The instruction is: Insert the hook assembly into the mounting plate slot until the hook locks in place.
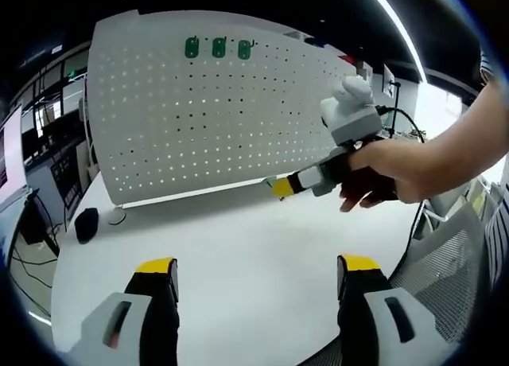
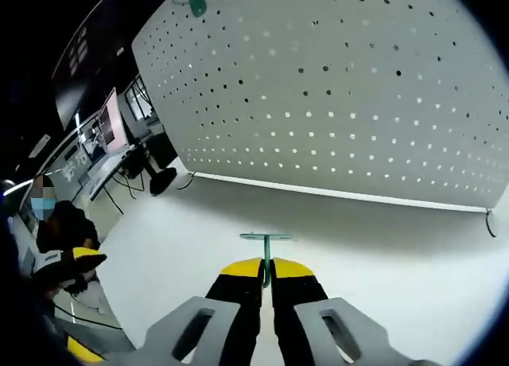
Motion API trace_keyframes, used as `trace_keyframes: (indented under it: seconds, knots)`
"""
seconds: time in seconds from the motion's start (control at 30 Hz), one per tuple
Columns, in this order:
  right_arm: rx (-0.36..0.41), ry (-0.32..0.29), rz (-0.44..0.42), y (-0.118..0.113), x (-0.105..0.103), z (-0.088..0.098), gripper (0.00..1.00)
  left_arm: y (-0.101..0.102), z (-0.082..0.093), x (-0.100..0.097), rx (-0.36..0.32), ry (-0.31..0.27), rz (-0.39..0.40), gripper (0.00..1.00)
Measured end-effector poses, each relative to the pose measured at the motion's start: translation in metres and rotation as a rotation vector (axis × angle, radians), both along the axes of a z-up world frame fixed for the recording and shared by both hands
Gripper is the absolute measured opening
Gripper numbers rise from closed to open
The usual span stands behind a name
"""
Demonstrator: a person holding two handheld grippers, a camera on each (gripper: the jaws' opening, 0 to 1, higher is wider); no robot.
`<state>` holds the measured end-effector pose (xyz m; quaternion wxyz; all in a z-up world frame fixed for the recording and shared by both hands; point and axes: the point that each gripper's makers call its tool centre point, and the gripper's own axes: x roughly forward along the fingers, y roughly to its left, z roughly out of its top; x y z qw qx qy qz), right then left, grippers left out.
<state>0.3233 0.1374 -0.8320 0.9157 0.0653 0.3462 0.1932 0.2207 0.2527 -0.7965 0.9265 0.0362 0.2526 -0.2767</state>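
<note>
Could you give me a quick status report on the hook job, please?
Right gripper shut on green hook, short of pegboard. Left gripper open. Three hooks already mounted. Path clear.

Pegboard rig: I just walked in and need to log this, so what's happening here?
A person holds a gripper in each hand. The right gripper is shut on a green hook, carried toward the white pegboard, not yet inserted. Three green hooks already hang near its top. The left gripper waits open above the white table.

Left gripper view set back over the white table (image 1: pixel 238 247), facing the upright pegboard (image 1: pixel 199 111) from well apart, right gripper view low and near, tilted up at the same pegboard (image 2: pixel 358 87), both sharing board and table (image 2: pixel 374 262)
</note>
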Motion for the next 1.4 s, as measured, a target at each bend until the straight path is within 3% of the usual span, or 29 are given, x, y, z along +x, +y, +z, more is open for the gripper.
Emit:
trace_keyframes:
  seconds: [0.33,0.5,0.63,0.8,0.97,1.2,1.3,1.4]
  knots:
    - [0.041,0.017,-0.006,-0.013,-0.035,0.011,0.01,0.002,0.004,0.0,0.007,-0.025,0.004,0.82]
    - [0.068,0.03,0.001,-0.011,-0.049,0.014,0.01,-0.002,0.008,-0.001,-0.031,-0.023,-0.01,0.83]
    - [0.103,-0.001,-0.013,-0.01,-0.056,0.031,0.01,-0.004,0.015,0.001,-0.08,-0.022,-0.012,0.84]
    - [0.168,0.009,-0.006,-0.002,-0.065,0.044,0.01,-0.01,0.031,0.014,-0.08,-0.073,-0.055,0.81]
    - [0.228,0.034,0.022,0.01,-0.074,0.054,0.01,-0.014,0.048,0.028,-0.157,-0.097,-0.097,0.79]
    - [0.293,0.066,0.053,0.021,-0.083,0.062,0.01,-0.019,0.054,0.036,-0.201,-0.096,-0.146,0.72]
    - [0.326,0.075,0.059,0.025,-0.086,0.066,0.01,-0.027,0.056,0.035,-0.165,-0.141,-0.208,0.69]
    - [0.329,0.079,0.068,0.027,-0.088,0.067,0.01,-0.031,0.054,0.033,-0.169,-0.138,-0.232,0.63]
